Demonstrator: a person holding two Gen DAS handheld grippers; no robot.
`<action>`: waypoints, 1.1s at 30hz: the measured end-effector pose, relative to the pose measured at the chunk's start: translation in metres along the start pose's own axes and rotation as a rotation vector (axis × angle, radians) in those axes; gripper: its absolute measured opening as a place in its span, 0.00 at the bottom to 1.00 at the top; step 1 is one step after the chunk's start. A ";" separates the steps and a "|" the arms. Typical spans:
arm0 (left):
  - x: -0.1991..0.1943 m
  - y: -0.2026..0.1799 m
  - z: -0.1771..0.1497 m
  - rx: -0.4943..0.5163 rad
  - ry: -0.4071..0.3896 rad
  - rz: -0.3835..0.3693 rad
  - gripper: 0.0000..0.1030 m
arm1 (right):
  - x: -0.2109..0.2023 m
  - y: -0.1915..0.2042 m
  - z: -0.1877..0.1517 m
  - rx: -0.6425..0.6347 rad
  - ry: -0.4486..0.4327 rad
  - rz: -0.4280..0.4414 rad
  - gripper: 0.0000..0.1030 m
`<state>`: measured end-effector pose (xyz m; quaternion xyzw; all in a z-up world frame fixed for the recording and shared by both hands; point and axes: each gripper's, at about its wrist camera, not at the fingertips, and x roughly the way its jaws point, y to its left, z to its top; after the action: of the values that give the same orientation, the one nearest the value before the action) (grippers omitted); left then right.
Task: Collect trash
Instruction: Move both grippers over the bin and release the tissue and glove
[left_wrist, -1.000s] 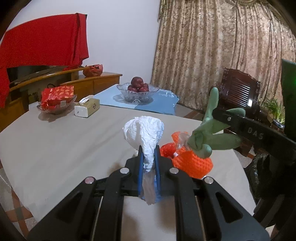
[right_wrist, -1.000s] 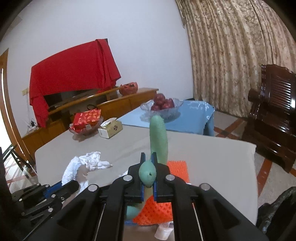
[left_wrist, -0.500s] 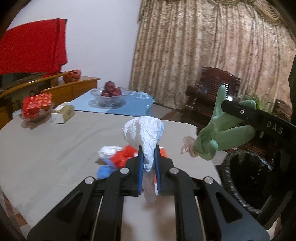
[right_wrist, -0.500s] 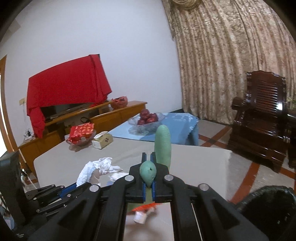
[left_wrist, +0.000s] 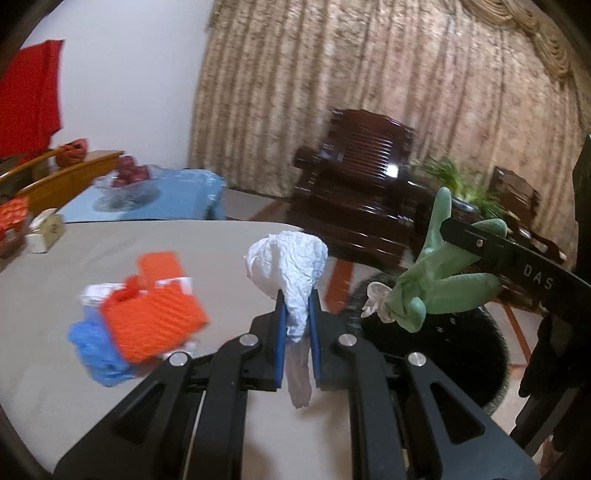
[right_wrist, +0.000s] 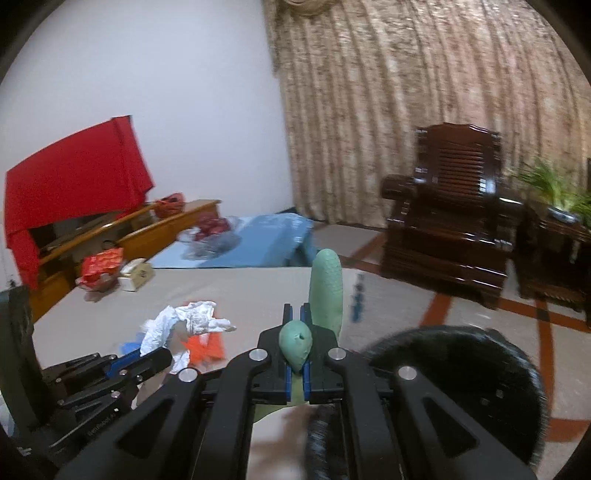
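My left gripper (left_wrist: 297, 306) is shut on a crumpled white tissue (left_wrist: 288, 258), held above the table's right edge. My right gripper (right_wrist: 295, 321) is shut on a green rubber glove (right_wrist: 325, 291); in the left wrist view the glove (left_wrist: 436, 280) hangs from the right gripper's finger over a black trash bin (left_wrist: 458, 347). The bin (right_wrist: 461, 369) sits on the floor beside the table, low and right in the right wrist view. An orange mesh wrapper (left_wrist: 151, 317) and a blue scrap (left_wrist: 96, 350) lie on the grey table (left_wrist: 55, 280).
A dark wooden armchair (right_wrist: 450, 218) stands on the tiled floor before the patterned curtains. On the table's far side are a tissue box (left_wrist: 46, 230) and a red packet dish (right_wrist: 101, 267). A glass fruit bowl (left_wrist: 127, 184) rests on a blue-covered low table.
Both grippers swung right with their loads, off the table's middle. The bin has come into view under the glove, and the orange wrapper is left behind on the table at the left.
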<state>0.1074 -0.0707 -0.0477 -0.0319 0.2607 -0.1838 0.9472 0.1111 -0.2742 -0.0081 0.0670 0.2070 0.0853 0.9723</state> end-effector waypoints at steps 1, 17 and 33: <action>0.004 -0.008 -0.001 0.009 0.006 -0.015 0.10 | -0.005 -0.012 -0.004 0.008 0.005 -0.026 0.04; 0.079 -0.120 -0.025 0.108 0.111 -0.212 0.10 | -0.035 -0.123 -0.063 0.129 0.117 -0.239 0.04; 0.077 -0.104 -0.033 0.076 0.112 -0.224 0.82 | -0.050 -0.133 -0.084 0.154 0.100 -0.331 0.94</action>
<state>0.1176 -0.1950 -0.0972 -0.0146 0.3006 -0.2999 0.9052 0.0496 -0.4053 -0.0864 0.1018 0.2691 -0.0885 0.9536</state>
